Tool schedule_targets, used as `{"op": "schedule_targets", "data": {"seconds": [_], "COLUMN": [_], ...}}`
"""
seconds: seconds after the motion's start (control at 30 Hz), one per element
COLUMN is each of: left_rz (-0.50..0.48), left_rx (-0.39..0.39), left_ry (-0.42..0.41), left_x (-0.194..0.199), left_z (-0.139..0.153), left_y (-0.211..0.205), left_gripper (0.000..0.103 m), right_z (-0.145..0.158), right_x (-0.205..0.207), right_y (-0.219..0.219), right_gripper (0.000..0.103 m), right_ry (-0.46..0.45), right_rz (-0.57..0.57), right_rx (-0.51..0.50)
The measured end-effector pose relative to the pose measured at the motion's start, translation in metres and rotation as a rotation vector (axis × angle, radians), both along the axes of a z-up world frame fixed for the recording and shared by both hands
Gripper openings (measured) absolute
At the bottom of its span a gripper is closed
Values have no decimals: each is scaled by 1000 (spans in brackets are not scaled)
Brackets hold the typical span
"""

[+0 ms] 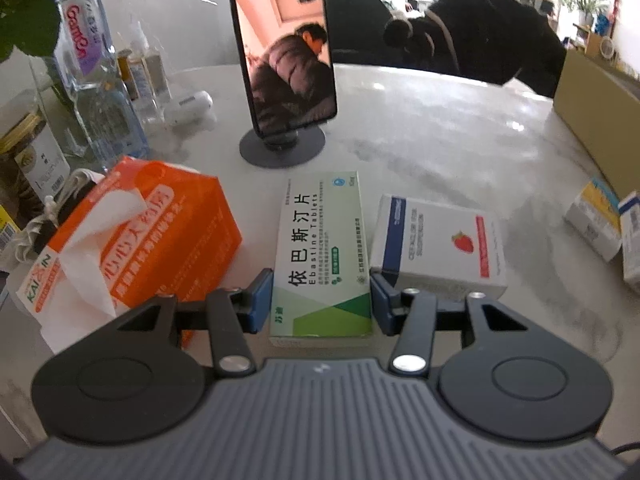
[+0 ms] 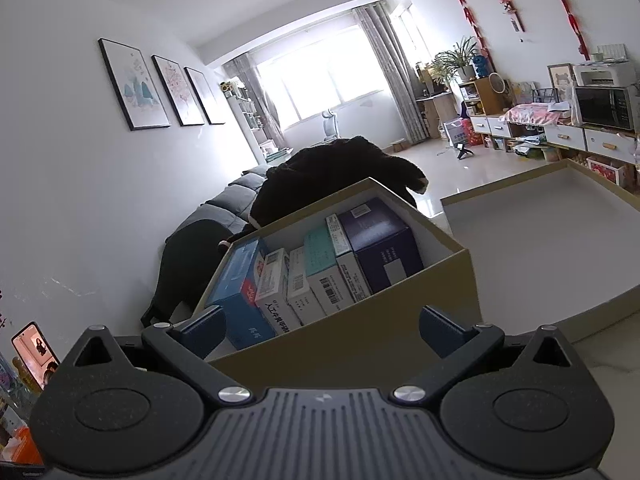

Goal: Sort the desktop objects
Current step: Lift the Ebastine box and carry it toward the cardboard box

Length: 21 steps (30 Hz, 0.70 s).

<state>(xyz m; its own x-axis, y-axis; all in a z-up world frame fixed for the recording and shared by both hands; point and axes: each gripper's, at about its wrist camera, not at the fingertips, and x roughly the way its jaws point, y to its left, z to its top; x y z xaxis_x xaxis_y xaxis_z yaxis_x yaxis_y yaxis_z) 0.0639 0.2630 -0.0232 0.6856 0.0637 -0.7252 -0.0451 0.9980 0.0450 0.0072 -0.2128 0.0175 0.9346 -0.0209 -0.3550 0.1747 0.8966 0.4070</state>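
Green pill box [image 1: 320, 256] pinched between left fingers [image 1: 262, 300], near end.
Likely light, thin card, easy to crush; squeezing long sides gently; right gripper [image 2: 322, 330] wide open, holding nothing.

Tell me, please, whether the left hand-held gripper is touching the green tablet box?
Touching: the left wrist view shows the left hand-held gripper with both blue pads pressed against the green tablet box.
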Motion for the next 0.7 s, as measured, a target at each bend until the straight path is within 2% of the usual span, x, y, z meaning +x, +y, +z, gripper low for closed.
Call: {"op": "schedule_targets", "data": {"seconds": [0.27, 0.43, 0.7], "left_rz": [7, -32, -118], "left_rx": [-1, -13, -70], "left_ry": [-86, -141, -170], "left_x": [-8, -14, -4], "left_z": [24, 44, 56], "left_y": [-16, -44, -99], "left_gripper": [48, 48, 48], "right_z": [-1, -1, -1], "right_x": [-8, -16, -28], "right_y": [-7, -13, -22], "right_gripper": [103, 103, 103], "right_ry": [-9, -20, -34], "right_rz": [-14, -31, -52], "right_rx": [3, 11, 5]}}
